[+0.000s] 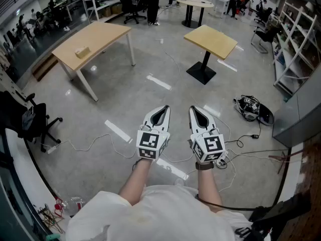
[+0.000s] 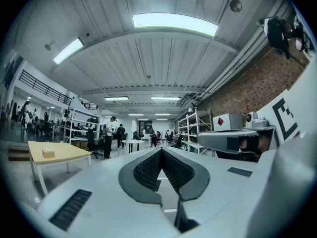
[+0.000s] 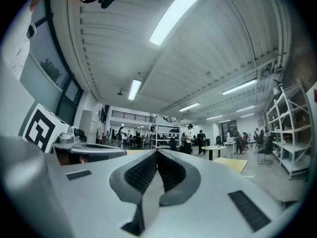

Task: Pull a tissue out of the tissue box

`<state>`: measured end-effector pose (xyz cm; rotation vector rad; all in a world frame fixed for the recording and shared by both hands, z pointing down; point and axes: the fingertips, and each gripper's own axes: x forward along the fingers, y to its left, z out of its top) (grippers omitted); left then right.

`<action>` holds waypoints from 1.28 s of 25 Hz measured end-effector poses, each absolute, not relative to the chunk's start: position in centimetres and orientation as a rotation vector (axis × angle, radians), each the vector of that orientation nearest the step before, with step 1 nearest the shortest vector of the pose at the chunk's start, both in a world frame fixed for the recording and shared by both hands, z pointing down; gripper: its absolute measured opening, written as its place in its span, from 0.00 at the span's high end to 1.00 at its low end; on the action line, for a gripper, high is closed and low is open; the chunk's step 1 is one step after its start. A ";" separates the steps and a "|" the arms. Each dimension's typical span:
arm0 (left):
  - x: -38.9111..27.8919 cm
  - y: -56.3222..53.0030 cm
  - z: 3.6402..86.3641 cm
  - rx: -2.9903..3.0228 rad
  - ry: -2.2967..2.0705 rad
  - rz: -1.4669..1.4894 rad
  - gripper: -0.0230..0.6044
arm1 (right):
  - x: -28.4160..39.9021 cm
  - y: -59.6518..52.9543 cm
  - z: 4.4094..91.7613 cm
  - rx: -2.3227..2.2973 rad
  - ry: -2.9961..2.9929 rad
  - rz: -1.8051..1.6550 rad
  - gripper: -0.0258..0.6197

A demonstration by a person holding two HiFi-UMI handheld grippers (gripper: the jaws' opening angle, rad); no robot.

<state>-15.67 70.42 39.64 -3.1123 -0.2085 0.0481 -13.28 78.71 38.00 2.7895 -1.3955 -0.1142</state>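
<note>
- Head view: the left tongs (image 1: 163,108) and the right tongs (image 1: 193,108) are held level, side by side, in front of the person's body over bare floor. Each pair has its tips together with nothing between them. Well ahead and to the left of the left tongs stands a long wooden table (image 1: 95,36) with a small tan box (image 1: 82,51) on it. That is probably the tissue box, and it is well apart from both tongs. A square table (image 1: 210,40) stands ahead of the right tongs, and a black bag (image 1: 253,108) lies on the floor to their right.
- Left gripper view: the jaws meet at the tips and pinch nothing. The box (image 2: 48,153) sits on the table beyond the jaws and to their left. It is too small to tell whether a tissue sticks out.
- Right gripper view: the jaws are pressed together and empty. The box does not show here. Only the square table (image 3: 233,163) lies beyond and to the right.
- Handling, as a judgement: a tissue is very light, soft and easily torn. The place to pinch is the loose fold at the top slot, pulling straight up. The box is light too and may lift with the tissue, so the other tongs should press it down.
</note>
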 end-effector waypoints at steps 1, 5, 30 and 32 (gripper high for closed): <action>-15.0 71.7 39.9 -3.111 -0.216 0.040 0.96 | -12.5 80.1 38.2 2.794 -1.384 -0.103 0.96; -12.4 76.6 40.8 -3.108 -0.232 0.021 0.96 | -9.6 85.4 39.1 2.805 -1.340 -0.059 0.96; -11.0 65.8 42.8 -3.108 0.300 -0.010 0.96 | -7.0 72.5 41.1 2.499 -1.841 -0.063 0.96; -11.2 62.0 42.7 -3.122 0.377 -0.011 0.96 | -7.6 68.6 40.5 2.450 -1.897 -0.089 0.95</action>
